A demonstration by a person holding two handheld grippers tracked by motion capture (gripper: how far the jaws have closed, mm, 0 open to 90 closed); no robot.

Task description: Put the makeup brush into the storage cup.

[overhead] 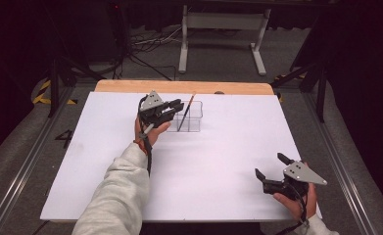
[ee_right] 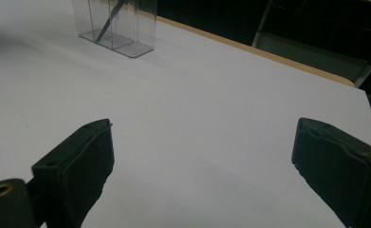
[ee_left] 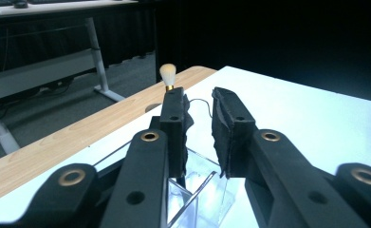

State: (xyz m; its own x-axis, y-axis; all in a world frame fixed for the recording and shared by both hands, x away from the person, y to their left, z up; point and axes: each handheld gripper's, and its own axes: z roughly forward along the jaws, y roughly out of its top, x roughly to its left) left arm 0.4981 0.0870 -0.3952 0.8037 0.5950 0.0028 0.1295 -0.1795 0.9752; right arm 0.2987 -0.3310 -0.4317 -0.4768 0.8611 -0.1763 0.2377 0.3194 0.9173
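A brush (overhead: 187, 110) stands tilted in a clear plastic holder (overhead: 193, 121) near the far edge of the white worktop (overhead: 218, 161), its handle down inside a compartment and its pale bristle tip (ee_left: 167, 74) up above the rim. The holder is split into compartments by clear walls; which one holds the brush I cannot tell.

The left hand-held gripper (overhead: 175, 106) sits just beside the holder, its 2 black jaws a narrow gap apart with nothing between the pads. In the left gripper view the brush rises behind the left jaw, not between the 2. The left hand (overhead: 152, 131) and a light sleeve (overhead: 118, 196) reach in from the near side.

The right hand-held gripper (overhead: 271, 169) rests well apart at the near right corner, jaws spread wide over bare worktop, pinching nothing. A wooden strip (overhead: 184, 86) runs along the far edge.
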